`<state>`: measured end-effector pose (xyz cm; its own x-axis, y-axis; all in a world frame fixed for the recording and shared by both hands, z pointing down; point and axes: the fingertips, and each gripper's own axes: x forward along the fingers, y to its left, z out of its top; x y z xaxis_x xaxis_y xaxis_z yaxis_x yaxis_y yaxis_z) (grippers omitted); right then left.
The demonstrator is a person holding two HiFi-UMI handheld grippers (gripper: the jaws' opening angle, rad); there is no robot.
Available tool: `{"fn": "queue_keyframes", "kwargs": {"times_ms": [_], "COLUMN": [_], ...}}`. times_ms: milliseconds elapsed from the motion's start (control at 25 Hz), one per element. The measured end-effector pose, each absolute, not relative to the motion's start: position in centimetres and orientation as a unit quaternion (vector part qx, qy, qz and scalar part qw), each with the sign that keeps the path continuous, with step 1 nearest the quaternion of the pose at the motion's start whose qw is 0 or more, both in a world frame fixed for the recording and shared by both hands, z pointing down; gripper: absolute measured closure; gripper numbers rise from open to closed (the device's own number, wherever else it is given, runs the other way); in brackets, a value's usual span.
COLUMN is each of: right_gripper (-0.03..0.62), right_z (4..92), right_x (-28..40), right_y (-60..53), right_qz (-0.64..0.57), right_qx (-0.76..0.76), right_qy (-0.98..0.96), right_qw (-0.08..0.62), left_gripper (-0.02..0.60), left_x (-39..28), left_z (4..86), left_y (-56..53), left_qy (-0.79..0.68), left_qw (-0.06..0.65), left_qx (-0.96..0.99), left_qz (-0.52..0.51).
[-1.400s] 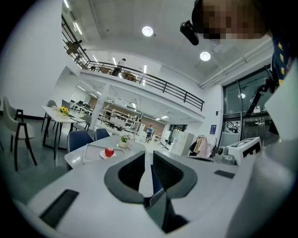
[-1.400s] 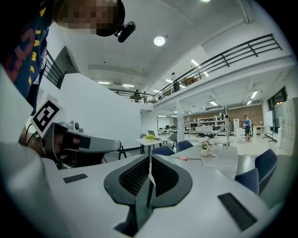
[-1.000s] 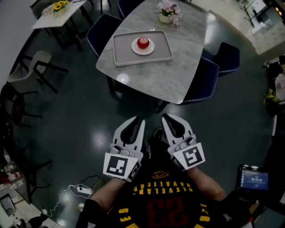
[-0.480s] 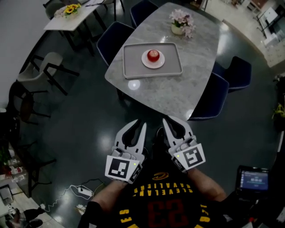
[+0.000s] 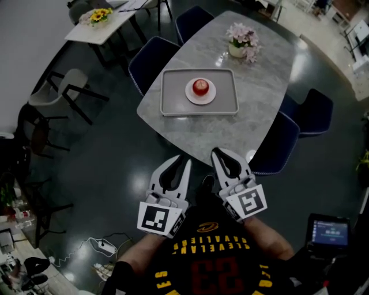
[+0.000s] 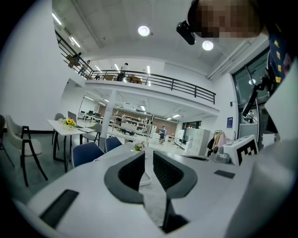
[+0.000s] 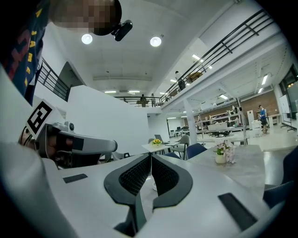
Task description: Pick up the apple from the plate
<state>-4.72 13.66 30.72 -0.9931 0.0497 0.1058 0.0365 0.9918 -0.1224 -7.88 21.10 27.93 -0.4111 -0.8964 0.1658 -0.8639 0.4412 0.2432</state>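
Observation:
A red apple (image 5: pixel 200 87) sits on a small white plate (image 5: pixel 191 95) in a grey tray (image 5: pixel 173 105) on the marble table (image 5: pixel 259 92), seen in the head view. Both grippers are held low near the person's body, well short of the table's near corner. My left gripper (image 5: pixel 183 160) points at the table with its jaws shut and nothing between them. My right gripper (image 5: pixel 215 151) beside it is shut and empty too. The left gripper view (image 6: pixel 148 155) and the right gripper view (image 7: pixel 151 158) both look across the table top. The apple is hidden behind the jaws there.
A vase of pink flowers (image 5: pixel 242 43) stands at the table's far side. Dark blue chairs (image 5: pixel 153 57) (image 5: pixel 279 144) (image 5: pixel 314 112) ring the table. A second table with yellow flowers (image 5: pixel 101 16) and a beige chair (image 5: pixel 55 95) stand left. A screen (image 5: pixel 330 231) glows at lower right.
The table with the tray and apple has shifted down and right in the head view, so it is closer to me. Both grippers keep their pose, still shut.

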Motion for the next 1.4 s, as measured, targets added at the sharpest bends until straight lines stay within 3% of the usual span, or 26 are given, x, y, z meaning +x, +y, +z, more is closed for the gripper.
{"fn": "queue_keyframes", "kwargs": {"times_ms": [680, 1400], "right_gripper": [0.588, 0.588], "right_z": [30.4, 31.1], "right_x": [-8.6, -11.4], "right_y": [7.3, 4.6], "right_qz": [0.060, 0.065], "right_qx": [-0.086, -0.031], "right_qy": [-0.994, -0.996], "right_qw": [0.038, 0.059], "left_gripper": [0.525, 0.525], "left_x": [-10.1, -14.0], "left_z": [28.0, 28.6], "left_y": [15.8, 13.4], "left_qy": [-0.869, -0.843], "left_qw": [0.119, 0.128], "left_qx": [0.476, 0.516], "left_qz": [-0.068, -0.081]}}
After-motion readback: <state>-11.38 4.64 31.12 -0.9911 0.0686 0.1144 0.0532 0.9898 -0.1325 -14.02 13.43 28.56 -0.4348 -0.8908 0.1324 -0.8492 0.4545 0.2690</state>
